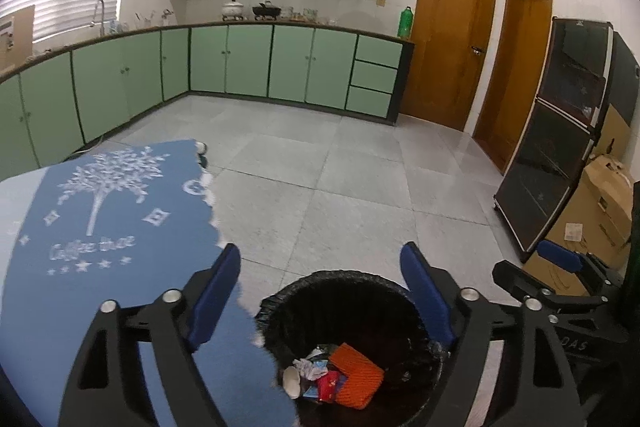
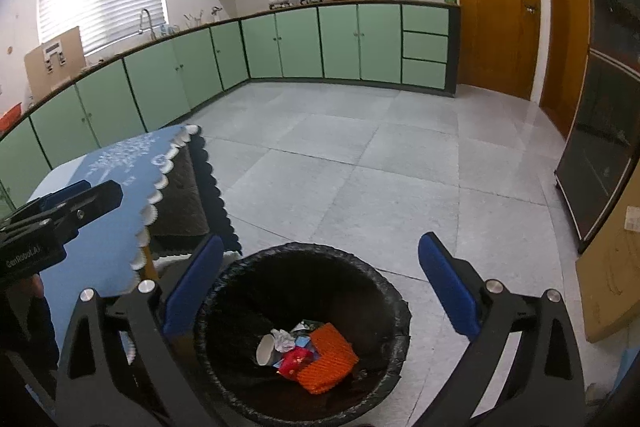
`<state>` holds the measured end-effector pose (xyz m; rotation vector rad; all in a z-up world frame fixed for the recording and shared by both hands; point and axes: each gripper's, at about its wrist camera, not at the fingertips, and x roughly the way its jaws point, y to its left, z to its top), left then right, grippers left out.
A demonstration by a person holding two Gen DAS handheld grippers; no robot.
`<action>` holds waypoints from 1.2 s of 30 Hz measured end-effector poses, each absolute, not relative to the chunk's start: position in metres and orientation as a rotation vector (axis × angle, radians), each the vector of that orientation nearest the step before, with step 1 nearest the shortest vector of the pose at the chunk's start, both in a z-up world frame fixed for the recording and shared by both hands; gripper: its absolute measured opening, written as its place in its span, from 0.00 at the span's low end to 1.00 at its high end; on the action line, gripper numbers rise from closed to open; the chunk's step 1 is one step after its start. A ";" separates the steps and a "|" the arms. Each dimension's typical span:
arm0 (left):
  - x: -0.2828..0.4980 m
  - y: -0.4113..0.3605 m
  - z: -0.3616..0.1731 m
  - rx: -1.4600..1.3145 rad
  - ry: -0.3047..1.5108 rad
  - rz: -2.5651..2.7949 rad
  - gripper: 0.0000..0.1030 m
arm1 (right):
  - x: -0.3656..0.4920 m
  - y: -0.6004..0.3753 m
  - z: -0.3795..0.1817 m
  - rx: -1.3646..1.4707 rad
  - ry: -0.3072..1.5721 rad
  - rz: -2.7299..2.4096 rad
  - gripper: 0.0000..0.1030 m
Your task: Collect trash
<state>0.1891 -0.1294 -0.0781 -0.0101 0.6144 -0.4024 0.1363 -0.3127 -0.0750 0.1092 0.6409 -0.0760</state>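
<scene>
A black-lined trash bin [image 1: 316, 285] [image 2: 384, 291] stands on the floor beside the table. Inside lie an orange ribbed piece [image 1: 358, 373] [image 2: 330, 357], a white paper cup [image 1: 291, 381] [image 2: 265, 349], crumpled white paper [image 1: 310, 367] [image 2: 283, 339] and a red wrapper [image 1: 328, 387] [image 2: 294, 361]. My left gripper [image 1: 322, 255] hovers above the bin's near-left rim, open, nothing between its blue pads. My right gripper [image 2: 320, 247] hangs over the bin, open and empty too. The right gripper [image 1: 560, 259] shows at the right of the left wrist view, and the left gripper [image 2: 68, 203] at the left of the right wrist view.
A table with a blue "Coffee tree" cloth [image 1: 112, 227] [image 2: 120, 167] stands left of the bin. Green kitchen cabinets [image 1: 248, 61] [image 2: 300, 43] line the far walls. A dark glass cabinet [image 1: 560, 131] and cardboard boxes [image 1: 600, 203] stand at the right. Grey floor tiles [image 2: 360, 167] stretch ahead.
</scene>
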 end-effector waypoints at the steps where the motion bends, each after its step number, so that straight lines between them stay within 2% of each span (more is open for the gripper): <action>1: 0.185 -0.124 -0.075 -0.008 0.615 -0.396 0.84 | 0.134 -0.308 -0.071 0.106 0.638 -0.069 0.93; 5: 0.170 -0.105 -0.063 -0.015 0.612 -0.379 0.89 | 0.123 -0.293 -0.056 0.109 0.647 -0.036 0.94; 12: 0.139 -0.084 -0.044 0.005 0.602 -0.334 0.93 | 0.094 -0.273 -0.027 0.135 0.619 -0.017 0.95; 36: 0.044 -0.054 0.009 0.023 0.529 -0.268 0.94 | 0.017 -0.222 0.033 0.015 0.546 0.038 0.95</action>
